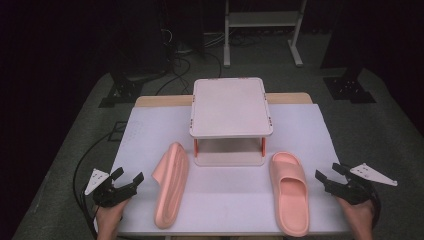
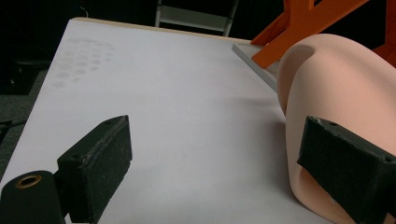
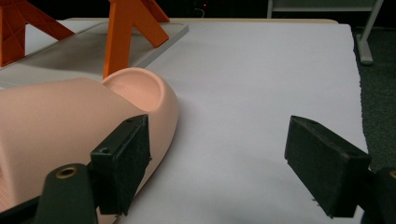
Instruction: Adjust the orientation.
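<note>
Two pink slippers lie on the white table cover. The left slipper (image 1: 171,184) rests on its side; the left gripper view catches its curved edge (image 2: 336,93) close by on the right. The right slipper (image 1: 289,191) lies sole down, and its toe end (image 3: 70,116) sits at the left of the right gripper view. My left gripper (image 1: 130,177) hovers open left of the left slipper with nothing between its jaws (image 2: 212,172). My right gripper (image 1: 331,172) is open just right of the right slipper, also holding nothing (image 3: 217,163).
A small white two-tier rack (image 1: 231,107) with orange legs (image 3: 126,35) stands at the table's middle, behind both slippers. The table's edges (image 1: 117,165) run close to both hands. Cables and dark stands lie on the floor beyond.
</note>
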{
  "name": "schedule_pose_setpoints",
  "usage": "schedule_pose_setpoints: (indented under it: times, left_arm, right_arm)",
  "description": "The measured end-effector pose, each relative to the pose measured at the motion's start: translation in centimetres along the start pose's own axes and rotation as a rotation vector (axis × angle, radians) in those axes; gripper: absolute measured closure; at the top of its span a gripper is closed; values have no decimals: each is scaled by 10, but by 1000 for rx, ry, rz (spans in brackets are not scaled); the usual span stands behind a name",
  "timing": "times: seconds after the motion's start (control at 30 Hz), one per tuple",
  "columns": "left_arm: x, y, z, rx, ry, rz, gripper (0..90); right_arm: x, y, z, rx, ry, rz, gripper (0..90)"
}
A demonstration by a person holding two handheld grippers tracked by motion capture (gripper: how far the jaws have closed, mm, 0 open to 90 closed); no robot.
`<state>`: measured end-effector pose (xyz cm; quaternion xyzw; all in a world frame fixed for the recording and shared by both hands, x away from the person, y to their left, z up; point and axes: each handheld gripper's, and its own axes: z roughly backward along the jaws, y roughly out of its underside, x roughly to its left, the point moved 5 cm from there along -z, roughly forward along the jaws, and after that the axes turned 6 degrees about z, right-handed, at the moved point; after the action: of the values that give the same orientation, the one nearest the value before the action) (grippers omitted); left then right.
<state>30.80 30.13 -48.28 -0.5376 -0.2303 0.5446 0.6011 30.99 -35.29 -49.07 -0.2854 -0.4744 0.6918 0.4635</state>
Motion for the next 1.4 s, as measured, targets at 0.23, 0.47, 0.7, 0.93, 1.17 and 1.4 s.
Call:
schedule_pose_setpoints:
  times: [0.23,0.47,0.7,0.93,1.17,1.4]
  left_arm:
    - [-2,4,2,7,-2,-3,93]
    - [-11,11,7,27,9,-32,93]
    - [-20,16,1,83,20,-85,93]
    - [-26,16,-3,94,30,-112,93]
    - [-32,19,-11,156,60,-128,150]
    - [-37,19,-19,188,85,-131,241]
  right_arm:
    - [1,-1,-2,-2,-2,0,216]
    - [1,-2,-2,-7,-3,2,214]
    - [1,-2,-2,-12,-4,0,213]
    - [2,-3,-1,-19,-4,1,213]
    - [4,-3,-2,-11,-8,8,213]
    - [5,-3,-3,-10,-13,16,213]
